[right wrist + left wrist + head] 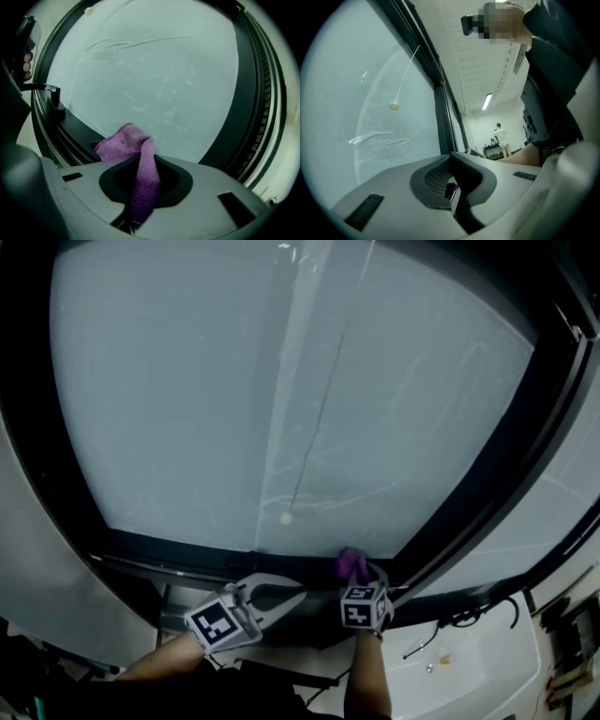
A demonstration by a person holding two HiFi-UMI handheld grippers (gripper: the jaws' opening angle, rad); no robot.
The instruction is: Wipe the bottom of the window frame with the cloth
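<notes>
While the right gripper (355,576) is reaching up to the window, its fingers are clamping tight on the purple cloth (352,565), and the right gripper view is showing it plainly: a strip of cloth (143,183) is running down between the closed fingers of the right gripper (139,208), with the bunched free end spilling out ahead of them. That bunched end is lying against the bottom of the window frame (187,554), close to the right corner of the pane, where the dark bottom rail is meeting the dark upright. In the right gripper view the bottom of the window frame (77,125) is sweeping away to the left of the cloth, and the frosted glass (154,70) is filling everything above it.

The left gripper (298,596) is sitting just to the left, below the rail and apart from the cloth. Its fingers are lying together at the tips in the left gripper view, so the left gripper (451,161) is holding nothing. A pull cord with a small bead (286,517) is hanging down the glass (187,390) above the two grippers, with the bead (394,106) showing pale against the pane from the left side too
</notes>
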